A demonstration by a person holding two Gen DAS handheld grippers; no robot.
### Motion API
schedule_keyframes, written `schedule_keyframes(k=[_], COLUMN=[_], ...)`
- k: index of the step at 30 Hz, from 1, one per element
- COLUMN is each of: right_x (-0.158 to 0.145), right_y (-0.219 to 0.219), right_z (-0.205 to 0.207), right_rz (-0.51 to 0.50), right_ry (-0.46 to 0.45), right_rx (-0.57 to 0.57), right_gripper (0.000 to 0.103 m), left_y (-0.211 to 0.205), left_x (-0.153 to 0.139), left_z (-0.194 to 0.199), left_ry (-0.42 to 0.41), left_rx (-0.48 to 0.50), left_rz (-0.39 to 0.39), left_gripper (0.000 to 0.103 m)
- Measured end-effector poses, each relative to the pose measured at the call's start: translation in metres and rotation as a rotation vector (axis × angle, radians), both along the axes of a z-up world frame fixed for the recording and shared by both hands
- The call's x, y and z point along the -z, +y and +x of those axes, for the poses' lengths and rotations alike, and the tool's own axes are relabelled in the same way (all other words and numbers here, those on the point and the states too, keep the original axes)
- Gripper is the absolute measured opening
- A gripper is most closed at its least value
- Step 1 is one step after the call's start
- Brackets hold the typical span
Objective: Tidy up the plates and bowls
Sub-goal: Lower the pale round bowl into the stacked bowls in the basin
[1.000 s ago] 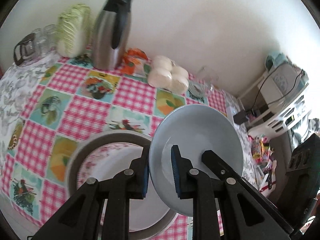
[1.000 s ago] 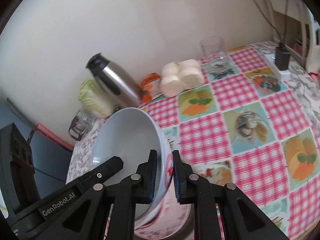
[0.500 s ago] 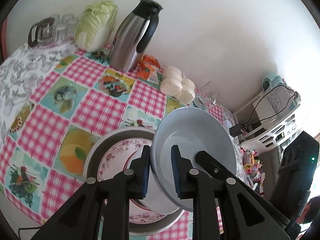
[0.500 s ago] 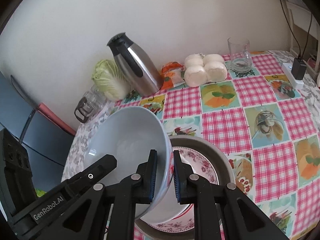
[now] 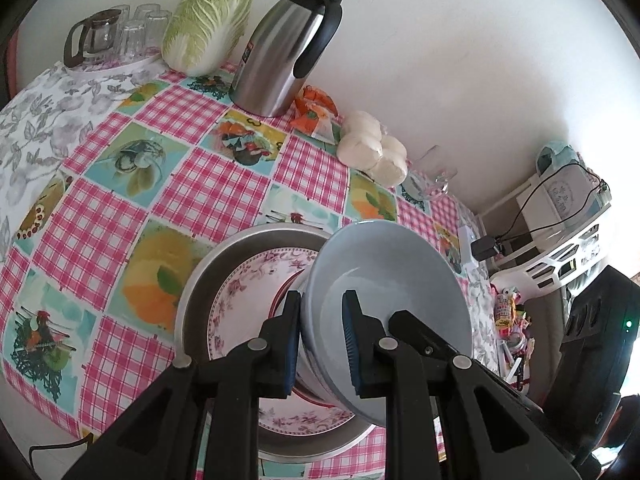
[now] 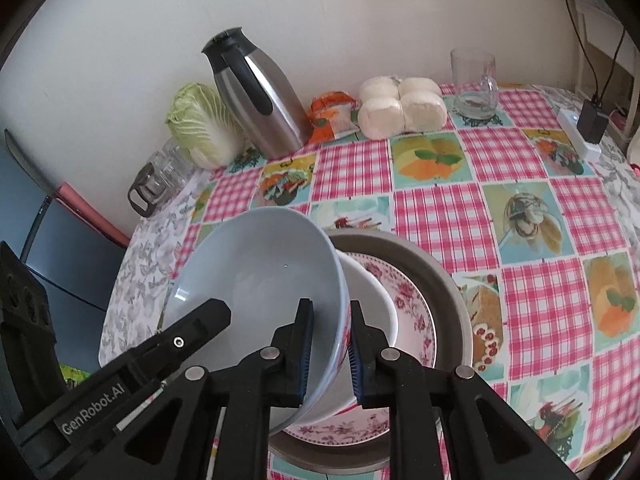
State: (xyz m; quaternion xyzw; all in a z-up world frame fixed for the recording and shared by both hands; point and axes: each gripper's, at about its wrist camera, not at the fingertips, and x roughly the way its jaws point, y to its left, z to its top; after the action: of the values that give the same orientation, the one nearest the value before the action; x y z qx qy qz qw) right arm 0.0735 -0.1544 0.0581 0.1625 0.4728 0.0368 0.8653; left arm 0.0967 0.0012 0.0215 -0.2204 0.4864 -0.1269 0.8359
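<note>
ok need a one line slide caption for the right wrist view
Both grippers pinch opposite rims of a tilted blue bowl over a floral plate in a metal basin.

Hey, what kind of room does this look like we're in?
Probably a home dining or kitchen corner: a table with a pink checked food-print tablecloth carries a steel thermos jug, a napa cabbage and steamed buns against a plain wall.

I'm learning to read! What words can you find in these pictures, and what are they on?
"GenRobot.AI": white letters on the left gripper, seen from the right wrist camera.
Red label on the steel jug: too small to read.
White appliance far right: markings blurred.
</note>
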Motion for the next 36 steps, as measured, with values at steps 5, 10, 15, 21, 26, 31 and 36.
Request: schedule_keyframes(k=[5, 10, 15, 21, 26, 31, 36], right_x=[0.0048, 0.0067, 0.0090, 0.0086, 0.0080, 0.0081, 0.0074], right_y=[-0.0044, -0.0051, -0.0050, -0.0063, -0.0060, -0.0081, -0.0094], right_z=[-0.0003, 0.0006, 0.0014, 0.0012, 0.0006, -0.0002, 0.0000], right_rz=[-0.008, -0.017, -0.027, -0.017, -0.022, -0.011, -0.001], right_ry=[0.018, 0.026, 0.033, 0.034, 0.034, 0.034, 0.030], right_rx=[0.008, 0.003, -0.007, -0.012, -0.017, -0.021, -0.019], right_gripper=[0.020, 0.020, 0.020, 0.020, 0.020, 0.021, 0.021], left_y=[-0.0047, -0.0051, -0.0045, -0.0053, -0.0057, -0.0061, -0.0057], left_x=[0.0032, 0.0059, 0.0077, 0.0074, 0.0075, 0.0081, 0.0086], left_z=[0.0011, 0.0014, 0.0014, 0.0010, 0.0011, 0.0012, 0.0020], left_ry=[0.004, 0.006, 0.008, 0.002, -0.002, -0.004, -0.004], left_rx=[0.016, -0.001, -0.012, -0.018, -0.024, -0.027, -0.030], left_rz=[0.002, 0.011, 0.012, 0.024, 0.028, 0.031, 0.026], left_gripper=[0.021, 0.020, 0.016, 0.012, 0.011, 0.011, 0.011])
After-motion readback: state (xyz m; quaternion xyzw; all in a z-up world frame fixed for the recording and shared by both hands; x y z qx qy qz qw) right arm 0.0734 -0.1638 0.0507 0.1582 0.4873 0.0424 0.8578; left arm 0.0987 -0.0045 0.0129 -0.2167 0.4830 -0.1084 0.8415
